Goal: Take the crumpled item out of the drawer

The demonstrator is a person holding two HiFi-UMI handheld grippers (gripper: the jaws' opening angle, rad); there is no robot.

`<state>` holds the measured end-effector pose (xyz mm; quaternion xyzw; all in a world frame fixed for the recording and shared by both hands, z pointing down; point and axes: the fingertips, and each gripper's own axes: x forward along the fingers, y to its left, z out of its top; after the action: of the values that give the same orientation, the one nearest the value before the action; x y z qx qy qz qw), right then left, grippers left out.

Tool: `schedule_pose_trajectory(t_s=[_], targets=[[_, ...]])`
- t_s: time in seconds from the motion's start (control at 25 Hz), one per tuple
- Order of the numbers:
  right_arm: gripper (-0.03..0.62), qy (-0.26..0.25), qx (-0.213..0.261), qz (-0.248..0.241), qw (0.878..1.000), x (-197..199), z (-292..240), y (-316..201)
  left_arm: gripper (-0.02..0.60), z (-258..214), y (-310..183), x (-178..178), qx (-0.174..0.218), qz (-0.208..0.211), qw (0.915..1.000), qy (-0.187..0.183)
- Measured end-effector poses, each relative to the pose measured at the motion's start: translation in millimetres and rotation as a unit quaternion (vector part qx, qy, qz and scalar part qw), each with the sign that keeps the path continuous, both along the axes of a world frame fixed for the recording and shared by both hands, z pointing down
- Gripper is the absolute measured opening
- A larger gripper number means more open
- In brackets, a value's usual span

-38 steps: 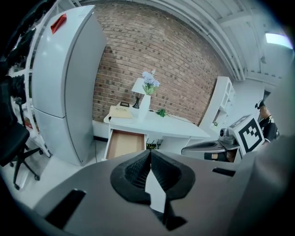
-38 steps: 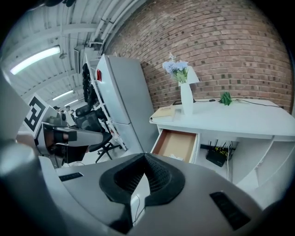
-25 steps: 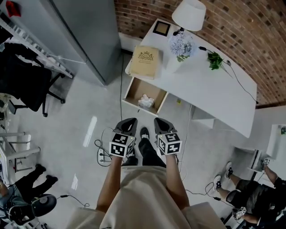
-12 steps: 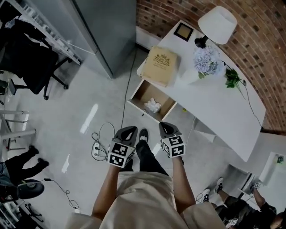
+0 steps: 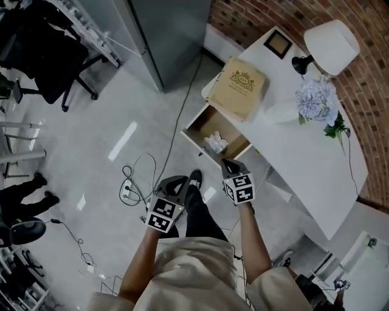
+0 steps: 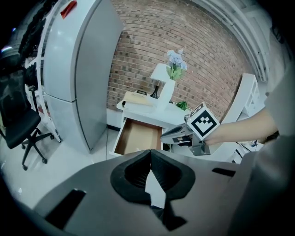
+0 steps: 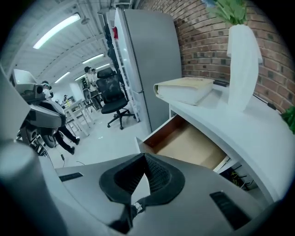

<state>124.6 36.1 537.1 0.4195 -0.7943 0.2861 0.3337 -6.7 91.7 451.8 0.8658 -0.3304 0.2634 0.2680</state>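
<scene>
head view, crumpled item (image 5: 216, 144), long axis unclear

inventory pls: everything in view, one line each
desk: one, white, right side by brick wall
drawer: one, wood-lined, open, desk's cabinet side
crumpled item: one, white, in drawer
book: one, tan, on desk over drawer
lamp: one, white, desk's far end
flowers: one bunch, pale blue, on desk
picture frame: one, dark, desk's far corner
cabinet: one, grey, left of desk
office chair: one, black, upper left
power strip: one, white, on floor
left gripper: one, dark, shut, empty, over floor
right gripper: one, dark, shut, empty, near drawer
</scene>
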Motion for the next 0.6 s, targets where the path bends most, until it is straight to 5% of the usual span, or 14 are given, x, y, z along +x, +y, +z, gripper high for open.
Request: schedule_pose_trajectory(t_s=[0.6], targets=[[0.025, 0.034, -0.072, -0.082, 0.993, 1.5, 79.5, -29.0, 0.017, 45.8, -26.6, 8.4, -0.022, -0.064, 0.9976, 0.014]])
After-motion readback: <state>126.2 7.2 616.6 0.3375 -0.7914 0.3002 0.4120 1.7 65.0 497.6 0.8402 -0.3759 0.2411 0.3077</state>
